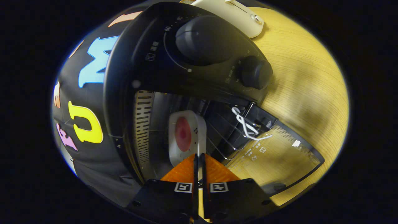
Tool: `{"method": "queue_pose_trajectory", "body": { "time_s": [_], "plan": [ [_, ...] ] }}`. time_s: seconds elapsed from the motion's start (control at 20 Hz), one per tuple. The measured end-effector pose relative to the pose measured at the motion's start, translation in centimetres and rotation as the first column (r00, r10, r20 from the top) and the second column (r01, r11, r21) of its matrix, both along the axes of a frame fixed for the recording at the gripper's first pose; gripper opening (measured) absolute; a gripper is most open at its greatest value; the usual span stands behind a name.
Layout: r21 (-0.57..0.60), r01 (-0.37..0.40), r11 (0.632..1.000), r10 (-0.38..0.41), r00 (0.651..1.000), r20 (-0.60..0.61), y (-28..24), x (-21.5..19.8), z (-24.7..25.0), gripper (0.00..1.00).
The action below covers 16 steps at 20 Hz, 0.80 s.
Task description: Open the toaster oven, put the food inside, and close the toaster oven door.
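- The gripper [199,158] has its fingers drawn close, pinched on the near edge of the plate [186,137], which looks thin and stands edge-on between them
- The plate reaches straight ahead of the fingers into the toaster oven [186,62]; it is white, square with rounded corners, smooth and glossy like ceramic or hard plastic
- The food [182,133] is a flat pinkish-red round slice lying in the middle of the plate, well inside the oven mouth
- The view is rolled on its side, so the wire rack [224,137], thin bright metal bars, runs beside the plate; I cannot tell whether the plate already rests on it
- The oven door [273,155] hangs open, a clear glass pane with a dotted dark border, lying out over the pale wood-grain table [304,77]
- A white cord or tie [247,127] is looped at the door hinge side
- The oven body is matt black with two rounded knobs [205,40]; a slotted metal wall [143,127] lines the inside
- My judgement: the plate's way in lies straight along the fingers, so letting go and backing out along that line comes next, then the door
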<state>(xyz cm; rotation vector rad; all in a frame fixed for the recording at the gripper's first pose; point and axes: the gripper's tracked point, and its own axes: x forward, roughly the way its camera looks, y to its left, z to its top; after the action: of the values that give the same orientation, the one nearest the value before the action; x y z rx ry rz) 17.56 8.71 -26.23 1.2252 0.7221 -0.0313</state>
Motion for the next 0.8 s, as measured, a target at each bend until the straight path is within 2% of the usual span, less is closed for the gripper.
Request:
{"method": "queue_pose_trajectory", "body": {
  "time_s": [0.15, 0.2, 0.45, 0.55, 0.65, 0.8],
  "plan": [
    [0.008, -0.046, 0.999, 0.046, 0.999, 0.022, 0.4, -1.1, 0.9, 0.24],
    [0.005, -0.059, 0.998, 0.058, 0.998, 0.039, 0.4, -1.3, 1.3, 0.24],
    [-0.048, -0.143, 0.989, 0.146, 0.988, 0.057, 1.1, -4.2, 2.2, 0.90],
    [-0.086, -0.176, 0.981, 0.181, 0.982, 0.055, 1.4, -5.7, 2.4, 0.98],
    [-0.136, -0.211, 0.968, 0.220, 0.974, 0.052, 1.9, -7.3, 2.4, 0.97],
    [-0.223, -0.313, 0.923, 0.325, 0.946, 0.018, 2.9, -9.7, 1.9, 0.97]
  ]
}}
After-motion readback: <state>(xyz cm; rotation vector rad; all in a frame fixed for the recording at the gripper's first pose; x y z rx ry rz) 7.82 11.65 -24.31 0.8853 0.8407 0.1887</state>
